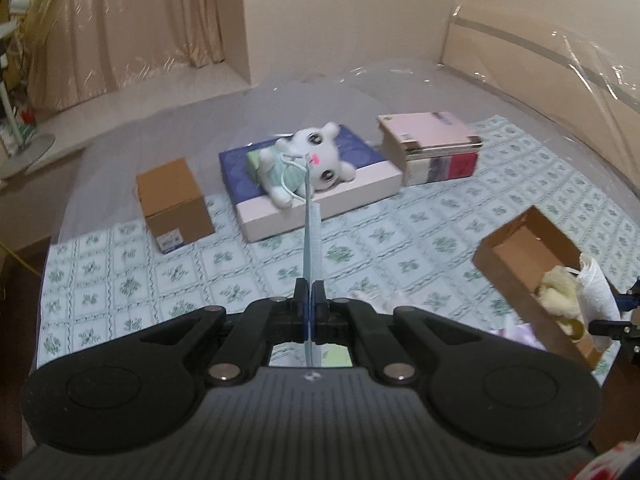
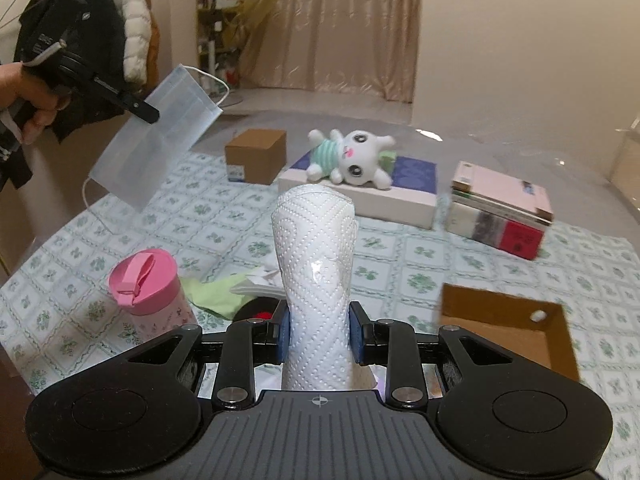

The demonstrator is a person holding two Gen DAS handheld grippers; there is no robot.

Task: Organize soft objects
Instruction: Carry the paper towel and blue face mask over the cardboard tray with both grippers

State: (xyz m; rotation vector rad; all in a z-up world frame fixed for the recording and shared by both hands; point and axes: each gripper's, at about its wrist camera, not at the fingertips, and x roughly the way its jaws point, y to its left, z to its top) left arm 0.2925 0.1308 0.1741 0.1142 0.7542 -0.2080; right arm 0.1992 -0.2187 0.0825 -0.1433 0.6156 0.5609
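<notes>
The left gripper [image 2: 146, 111] is pinching a mask [image 2: 160, 136], lifted over the surface [image 2: 440, 240]. The right gripper [image 2: 320, 330] is squeezing a paper towel roll [image 2: 316, 264]; the plush toy [image 2: 352, 156] is lying beyond it, the open box [image 2: 516, 332] to its right.

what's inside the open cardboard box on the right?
In the left wrist view, the open cardboard box holds a yellowish plush at its near end, partly covered by the paper towel roll. The far end looks bare. What lies beneath the plush and roll is hidden.
</notes>
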